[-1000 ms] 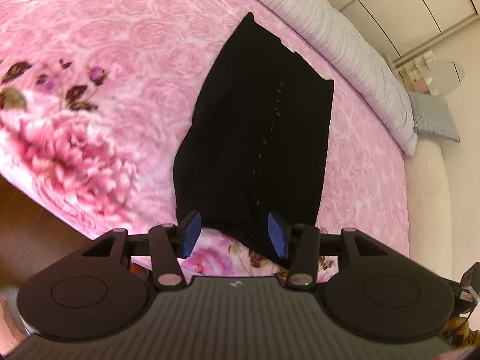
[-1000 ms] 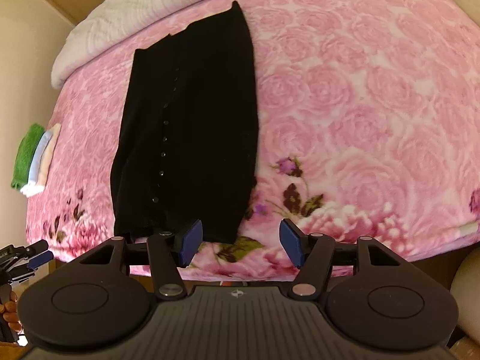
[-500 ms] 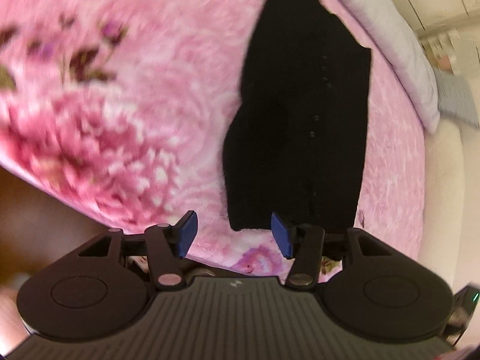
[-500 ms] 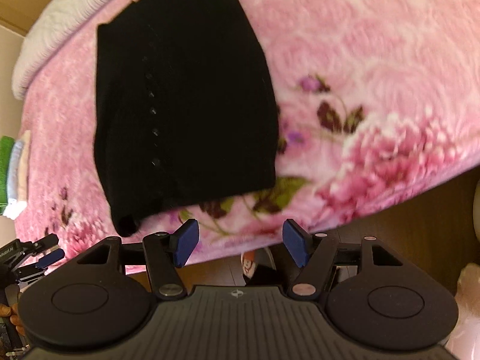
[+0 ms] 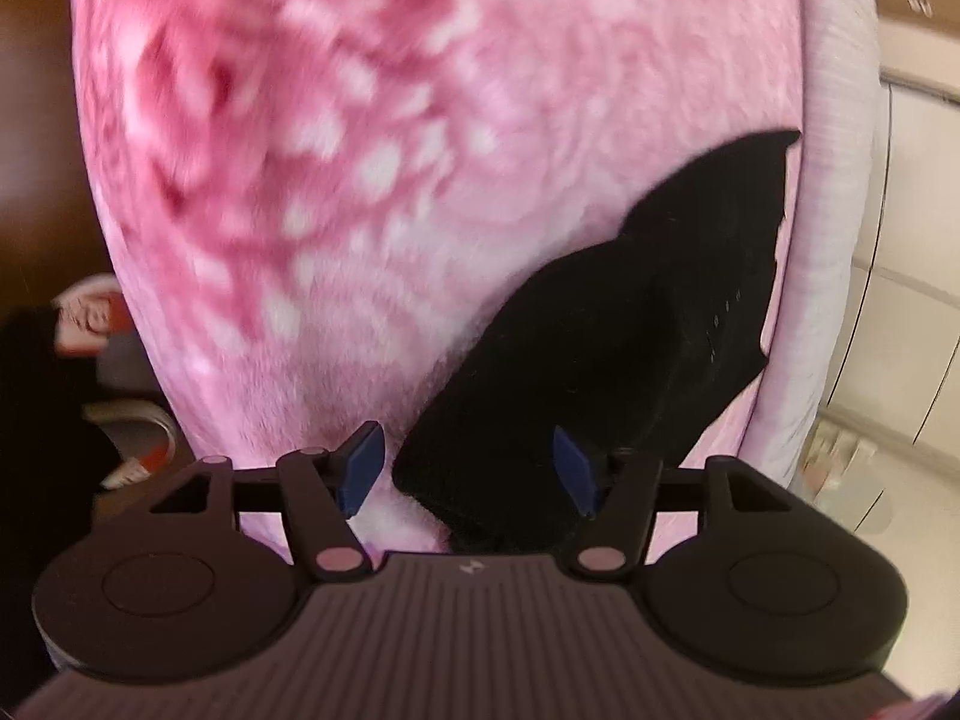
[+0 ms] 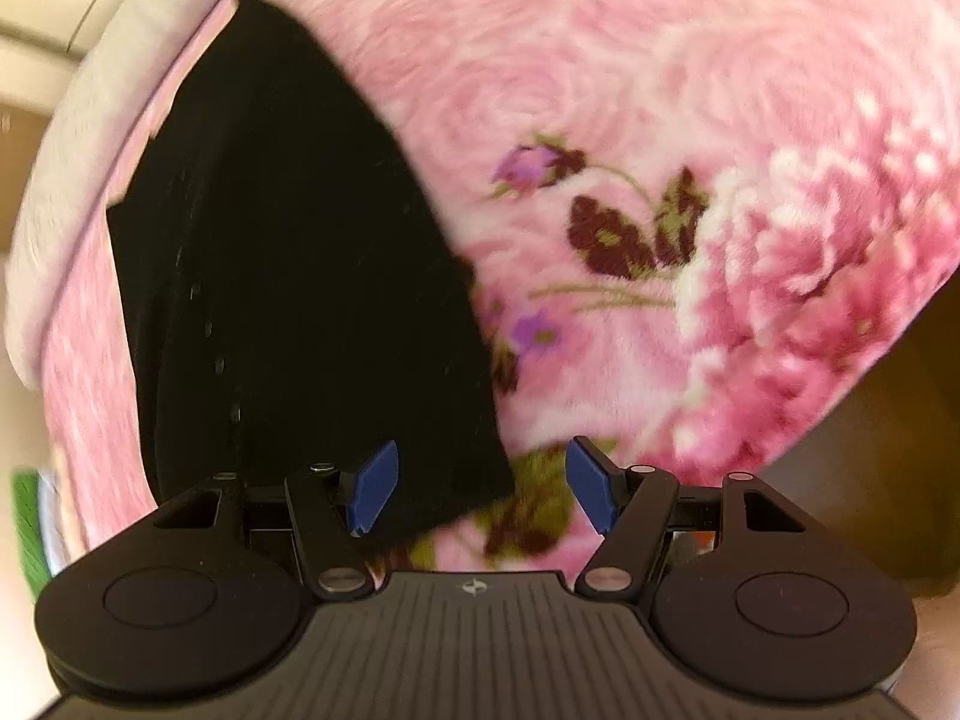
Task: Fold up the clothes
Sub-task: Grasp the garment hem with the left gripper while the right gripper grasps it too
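Pink rose-print blanket (image 6: 690,90) under both grippers. Left gripper (image 5: 468,468) and right gripper (image 6: 480,489): jaws wide apart, holding nothing. Black buttoned garment (image 6: 288,276) hem corners lie between each pair; long axis runs away toward white pillow (image 5: 834,180). No legible writing.

1. The pink blanket (image 5: 336,192) smears badly across my left wrist view; I can't make out its flower pattern there.
2. The near hem of the black garment (image 5: 600,360) drops behind the left gripper (image 5: 468,468) body, so I can't see that corner's end.
3. In my right wrist view, the garment's (image 6: 300,276) lower left corner sits hidden behind the right gripper (image 6: 480,486) linkage.
4. The buttons along the garment read only as faint specks.
5. A green patch (image 6: 27,528) is cut off at the left edge; I can't identify it.
6. Objects on the floor (image 5: 120,408) are too blurred to name.
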{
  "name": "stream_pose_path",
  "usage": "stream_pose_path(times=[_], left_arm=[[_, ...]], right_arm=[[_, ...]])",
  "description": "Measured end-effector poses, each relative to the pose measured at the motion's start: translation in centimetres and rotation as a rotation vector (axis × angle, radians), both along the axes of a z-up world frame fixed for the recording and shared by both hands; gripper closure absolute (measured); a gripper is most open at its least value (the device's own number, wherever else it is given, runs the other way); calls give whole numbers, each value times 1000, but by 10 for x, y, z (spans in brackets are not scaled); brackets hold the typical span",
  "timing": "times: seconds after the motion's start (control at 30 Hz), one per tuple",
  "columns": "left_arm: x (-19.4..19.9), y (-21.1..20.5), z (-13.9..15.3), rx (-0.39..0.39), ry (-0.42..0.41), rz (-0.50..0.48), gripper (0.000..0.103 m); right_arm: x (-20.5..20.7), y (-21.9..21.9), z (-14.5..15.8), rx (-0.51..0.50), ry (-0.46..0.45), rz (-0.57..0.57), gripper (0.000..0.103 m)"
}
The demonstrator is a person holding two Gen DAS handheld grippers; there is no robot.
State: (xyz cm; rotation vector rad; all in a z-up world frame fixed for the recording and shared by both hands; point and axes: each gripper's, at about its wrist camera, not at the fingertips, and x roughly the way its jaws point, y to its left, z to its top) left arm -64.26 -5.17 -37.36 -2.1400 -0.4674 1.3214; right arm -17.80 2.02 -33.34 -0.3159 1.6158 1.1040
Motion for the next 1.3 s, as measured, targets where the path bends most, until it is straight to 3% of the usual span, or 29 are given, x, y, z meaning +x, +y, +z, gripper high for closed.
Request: stream_pose_path(times=[0.1,0.2,0.23,0.27,0.3,0.33,0.37,0.43,0.5,0.57,0.6,0.63,0.73,0.77,0.8,0.83,0.87,0.9,0.97,1.1,1.17,1.23,1.27,1.3], left_arm=[[9,-6,-12,-9,-26,81,46],[15,-9,-18,-20,-32,143,45],[16,-9,-18,-23,-30,157,45],[16,-9,-17,-19,-22,159,56],[16,-6,-11,3,10,143,83],[15,-4,-5,24,42,127,88],[15,-1,4,53,87,103,91],[15,10,53,223,310,-69,92],[23,14,107,417,566,-292,92],[32,8,129,498,759,-498,92],[35,6,133,514,831,-593,90],[33,5,116,436,815,-653,90],[20,0,53,72,752,-728,95],[15,-5,49,40,744,-700,95],[9,-11,46,26,730,-665,89],[4,-16,49,70,694,-607,81],[0,-20,51,108,658,-553,59],[-1,-19,52,122,626,-516,53],[3,-13,51,159,579,-464,53],[20,14,36,157,497,-439,46],[26,20,19,121,412,-399,48],[29,21,5,126,313,-299,49],[31,22,2,132,280,-273,64],[31,24,2,145,263,-273,93]], right_arm=[[5,0,-26,-6,77,-48,37],[-1,2,-35,17,69,-16,33],[-5,5,-32,29,62,26,38],[-9,8,-29,43,55,75,46],[-15,11,-26,56,68,133,77],[-20,14,-24,61,75,176,86],[-23,16,-21,63,62,201,87],[-23,19,-8,93,49,233,89],[-11,13,15,205,123,211,89],[2,0,34,299,157,202,90],[9,-6,35,293,145,201,90],[14,-10,24,240,135,193,91],[22,-15,-17,35,75,153,88],[21,-14,-19,17,47,161,85],[19,-13,-17,23,22,178,72],[17,-11,-15,28,-3,195,63],[15,-10,-12,33,-29,213,58],[12,-9,-10,39,-54,230,51],[8,-6,-5,49,-105,265,50],[9,2,-16,41,-58,237,45],[8,1,-19,34,-51,236,41],[7,-2,-20,28,-51,239,40],[6,-3,-20,25,-51,241,46],[4,-3,-19,22,-51,252,77]])
